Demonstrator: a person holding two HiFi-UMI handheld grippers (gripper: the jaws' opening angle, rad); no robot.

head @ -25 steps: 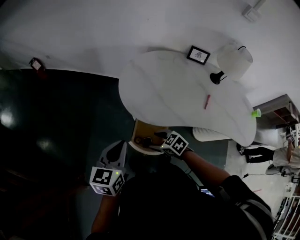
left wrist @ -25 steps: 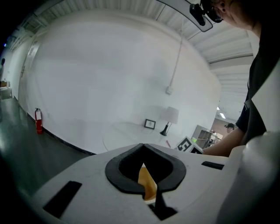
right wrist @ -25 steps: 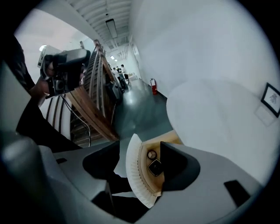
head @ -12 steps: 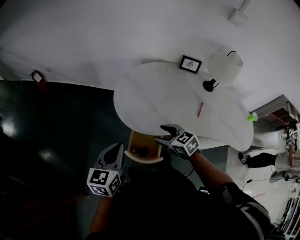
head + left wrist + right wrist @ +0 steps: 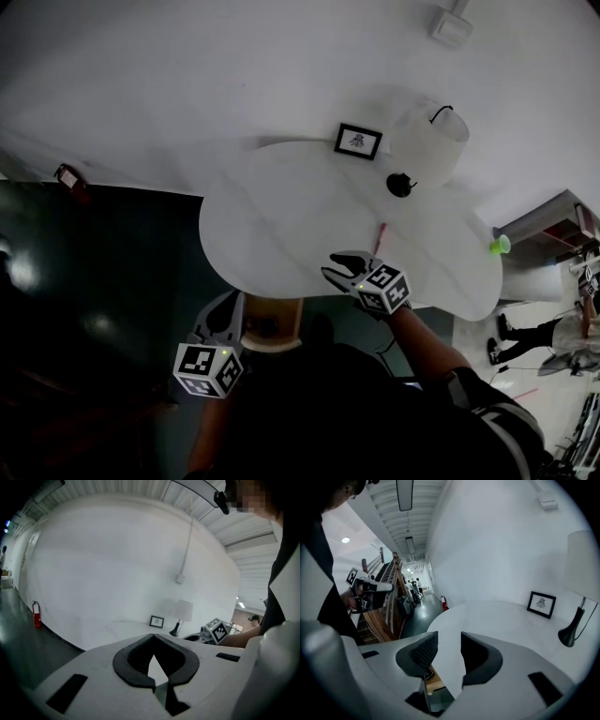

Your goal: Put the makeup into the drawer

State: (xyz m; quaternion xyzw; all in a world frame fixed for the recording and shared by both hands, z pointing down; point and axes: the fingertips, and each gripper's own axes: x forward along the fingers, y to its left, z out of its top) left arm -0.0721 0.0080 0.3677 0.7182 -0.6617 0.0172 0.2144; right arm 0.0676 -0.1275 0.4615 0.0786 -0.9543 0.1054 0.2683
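1. The left gripper (image 5: 228,307), lower left of the frame, has its jaws closed together and empty beside the open drawer (image 5: 284,319).
2. The right gripper (image 5: 341,266), at centre, has empty jaws half apart that have just been closing.
3. The pink makeup stick (image 5: 380,234) lies on the desk (image 5: 281,211), just above the right gripper.

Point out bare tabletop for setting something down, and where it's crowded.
Free: the table's whole left half, from the picture frame leftward to the rim. Also a strip between the red stick and the green cup. Crowded: the back right, where frame, lamp and stick cluster.
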